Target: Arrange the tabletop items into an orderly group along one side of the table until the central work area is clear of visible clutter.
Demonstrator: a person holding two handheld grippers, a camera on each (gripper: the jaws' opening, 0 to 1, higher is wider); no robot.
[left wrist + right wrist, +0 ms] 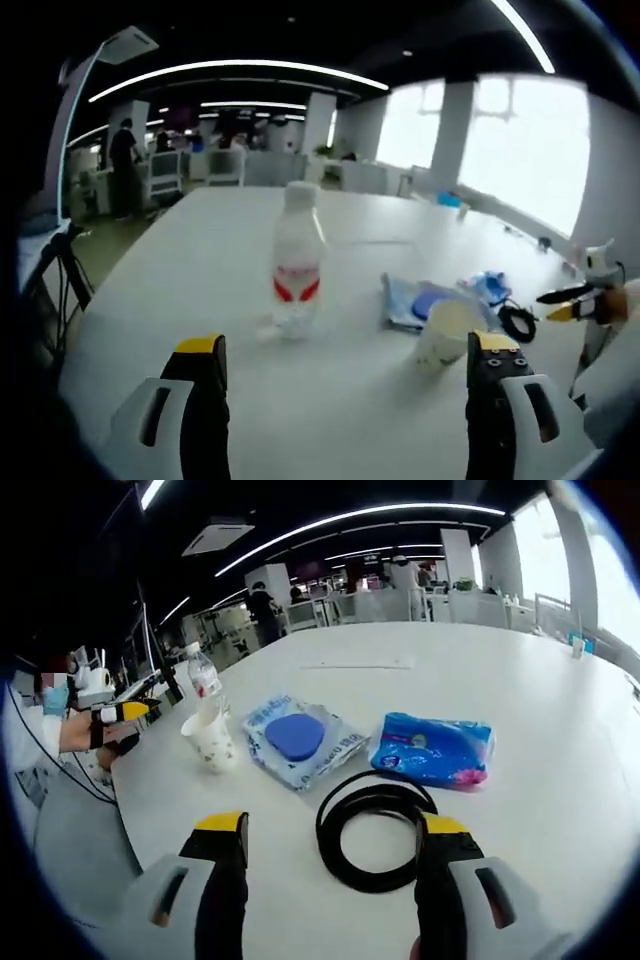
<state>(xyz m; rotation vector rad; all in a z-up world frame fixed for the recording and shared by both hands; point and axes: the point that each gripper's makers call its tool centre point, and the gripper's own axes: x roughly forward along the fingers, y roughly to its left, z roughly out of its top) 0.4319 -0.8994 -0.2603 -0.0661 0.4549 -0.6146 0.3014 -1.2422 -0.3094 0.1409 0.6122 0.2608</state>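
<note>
A clear water bottle (298,260) with a red label stands upright on the white table (180,300), ahead of my left gripper (347,350), whose jaws stand wide open and empty. To its right are a white paper cup (447,335), a wipes pack (405,300), a blue packet (487,287) and a black cable coil (517,322). My right gripper (332,830) is open just above the cable coil (380,783). Beyond it lie the wipes pack (300,740) with a blue lid and the blue packet (432,748). The cup (212,742) and bottle (205,678) stand at the left.
The table's near edge (130,780) curves at the left, where a person holds the left gripper (125,712). The right gripper (560,303) comes in from the right. A tripod (60,270) stands beside the table. Desks, chairs and people are far behind.
</note>
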